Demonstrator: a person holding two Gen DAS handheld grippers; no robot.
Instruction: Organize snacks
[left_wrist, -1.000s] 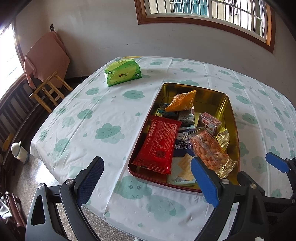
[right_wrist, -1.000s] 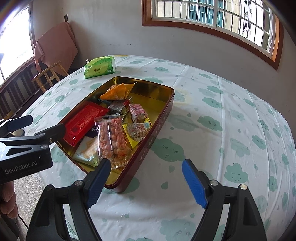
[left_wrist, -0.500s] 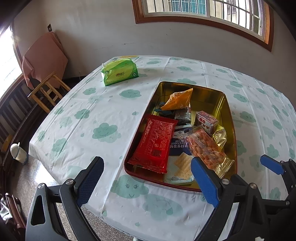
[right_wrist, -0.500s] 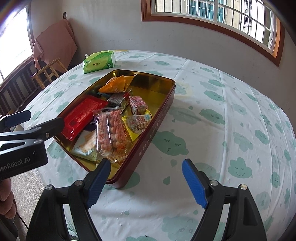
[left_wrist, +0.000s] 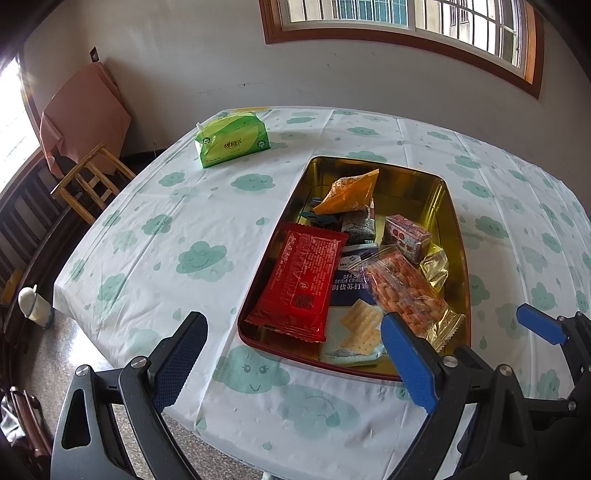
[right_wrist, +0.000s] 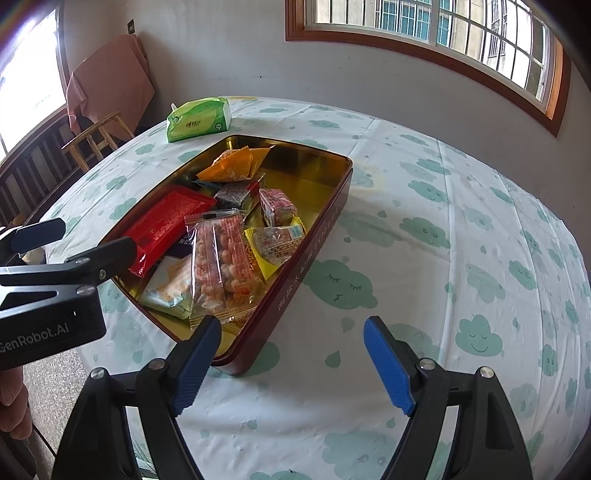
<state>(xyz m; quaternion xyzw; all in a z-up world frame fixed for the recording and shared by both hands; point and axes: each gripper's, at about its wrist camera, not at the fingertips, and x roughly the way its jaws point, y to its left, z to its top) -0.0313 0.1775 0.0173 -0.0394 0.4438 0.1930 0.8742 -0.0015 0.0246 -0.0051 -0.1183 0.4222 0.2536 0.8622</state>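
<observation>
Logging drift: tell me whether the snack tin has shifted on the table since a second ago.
No. The tin keeps its place beside the same sleepy cloud print.

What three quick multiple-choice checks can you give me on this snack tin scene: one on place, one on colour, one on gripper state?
1. Where is the green tissue pack?
A. inside the tin
B. on the table beyond the tin
C. on the chair

2. What colour is the big flat packet at the near left of the tin?
A. red
B. blue
C. white

3. How are the left gripper and right gripper?
A. both open, empty
B. left holding a snack
C. both shut

Answers: 1 B, it lies on the cloth past the tin's far corner. 2 A, its wrapper is red. 3 A, both pairs of fingers stand apart with nothing between.
</observation>
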